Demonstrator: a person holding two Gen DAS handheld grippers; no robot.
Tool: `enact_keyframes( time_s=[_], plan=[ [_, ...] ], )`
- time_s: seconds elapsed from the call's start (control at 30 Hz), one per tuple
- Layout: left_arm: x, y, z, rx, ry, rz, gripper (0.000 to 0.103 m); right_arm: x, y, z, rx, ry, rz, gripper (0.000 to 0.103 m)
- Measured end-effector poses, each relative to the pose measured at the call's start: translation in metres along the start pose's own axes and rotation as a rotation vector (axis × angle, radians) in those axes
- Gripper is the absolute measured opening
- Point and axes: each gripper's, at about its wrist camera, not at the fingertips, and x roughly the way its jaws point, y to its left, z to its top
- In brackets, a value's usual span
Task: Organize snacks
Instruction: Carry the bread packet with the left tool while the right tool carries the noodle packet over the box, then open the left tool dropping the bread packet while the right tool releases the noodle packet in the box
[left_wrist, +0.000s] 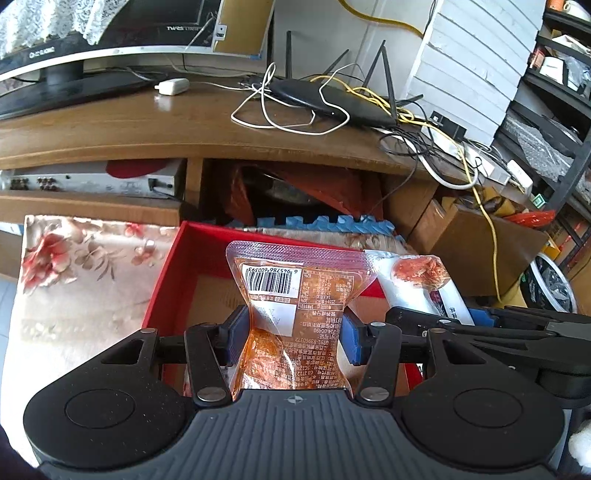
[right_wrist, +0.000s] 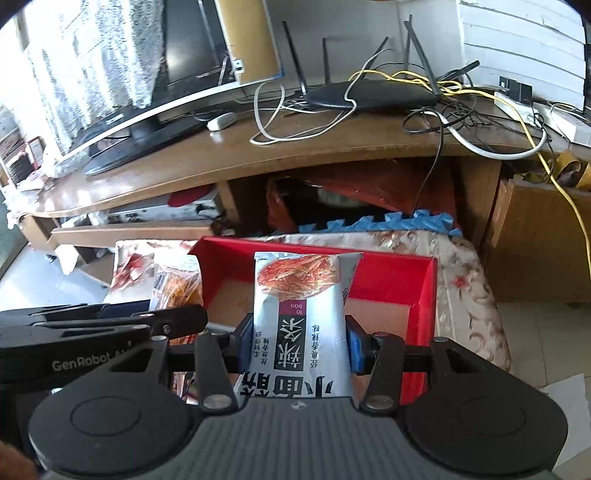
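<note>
My left gripper (left_wrist: 293, 338) is shut on a clear orange snack packet (left_wrist: 295, 295) with a barcode label; its blue pads pinch the packet's waist. It hangs over the open red box (left_wrist: 173, 273), near the box's left wall. My right gripper (right_wrist: 297, 345) is shut on a white snack packet (right_wrist: 303, 314) with a picture of red shreds, held above the same red box (right_wrist: 391, 284). In the left wrist view the white packet (left_wrist: 421, 280) and the right gripper (left_wrist: 461, 323) show at the right. The orange packet (right_wrist: 177, 288) shows at the left in the right wrist view.
The box sits on a floral cloth (left_wrist: 85, 266) in front of a wooden TV stand (left_wrist: 184, 125). On the stand are a television (left_wrist: 74, 44), a black router (left_wrist: 332, 99) and tangled cables (left_wrist: 436, 147). Blue foam mats (left_wrist: 325, 223) lie behind the box. Cardboard boxes (left_wrist: 480, 236) stand at the right.
</note>
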Motion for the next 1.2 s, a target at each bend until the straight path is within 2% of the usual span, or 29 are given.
enact_keyframes(
  time_s=[0.4, 0.43, 0.53, 0.67, 0.8, 1.03, 1.2],
  plan=[
    [0.048, 0.006, 0.011, -0.004, 0.047, 0.053, 0.057, 0.055, -0.016, 0.014, 0.016, 0.052, -0.042, 0.053],
    [0.051, 0.007, 0.011, -0.006, 0.052, 0.055, 0.056, 0.059, -0.016, 0.014, 0.013, 0.057, -0.045, 0.053],
    [0.06, 0.007, 0.009, -0.01, 0.074, 0.041, 0.039, 0.071, -0.017, 0.013, 0.013, 0.079, -0.047, 0.053],
    [0.069, 0.009, 0.004, -0.001, 0.099, 0.073, 0.042, 0.085, -0.018, 0.009, 0.015, 0.112, -0.052, 0.053],
    [0.071, 0.013, 0.001, -0.013, 0.114, 0.085, 0.05, 0.091, -0.02, 0.007, 0.011, 0.134, -0.055, 0.055],
    [0.062, 0.012, 0.0, -0.016, 0.103, 0.088, 0.07, 0.084, -0.02, 0.008, -0.001, 0.116, -0.086, 0.057],
    [0.052, 0.015, 0.001, -0.035, 0.093, 0.083, 0.073, 0.076, -0.02, 0.009, 0.0, 0.097, -0.084, 0.059]
  ],
)
